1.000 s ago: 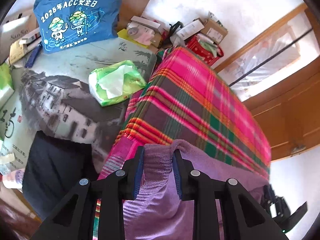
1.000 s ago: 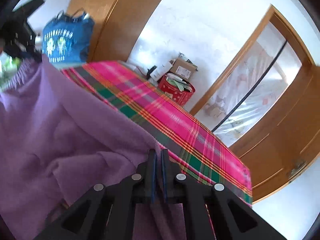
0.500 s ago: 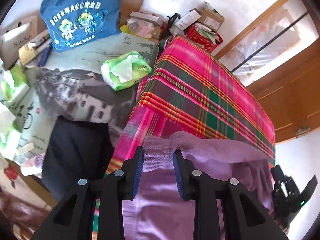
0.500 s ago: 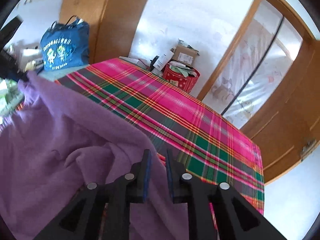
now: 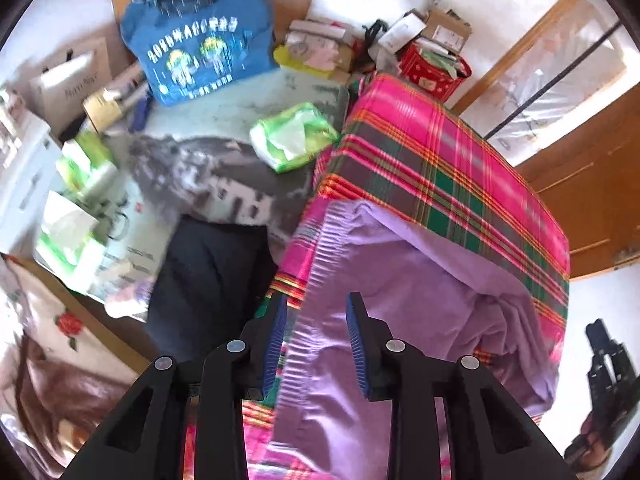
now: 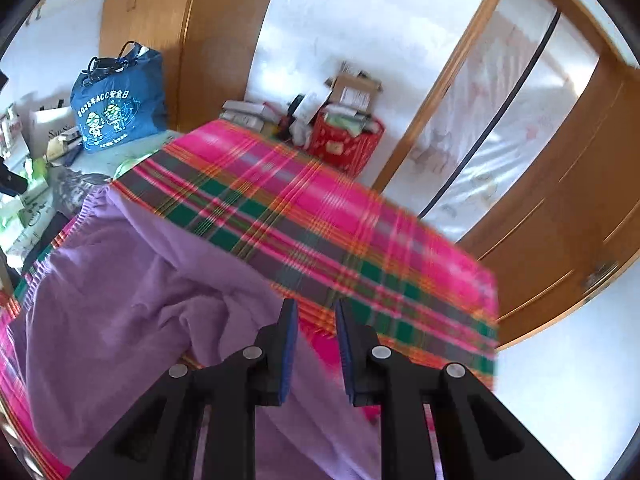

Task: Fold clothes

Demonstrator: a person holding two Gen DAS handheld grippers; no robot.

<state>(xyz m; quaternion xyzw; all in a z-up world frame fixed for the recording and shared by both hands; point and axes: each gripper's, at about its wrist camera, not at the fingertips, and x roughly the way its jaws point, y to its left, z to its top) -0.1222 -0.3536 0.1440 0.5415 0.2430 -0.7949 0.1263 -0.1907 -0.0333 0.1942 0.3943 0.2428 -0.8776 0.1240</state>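
My left hand-held gripper [image 5: 316,340] hangs with jaws apart, gripping nothing, over the purple garment [image 5: 400,300] lying on the plaid-covered desk [image 5: 440,168]. My right hand-held gripper [image 6: 316,344] is opening, empty, above the same garment.

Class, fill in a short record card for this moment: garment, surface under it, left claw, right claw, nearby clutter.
garment: purple sweater, lying rumpled, ribbed hem toward the left side
surface: pink plaid cloth
left claw: open above the hem, nothing gripped
right claw: jaws opening, nothing between them
clutter: blue tote bag, green tissue pack, red basket
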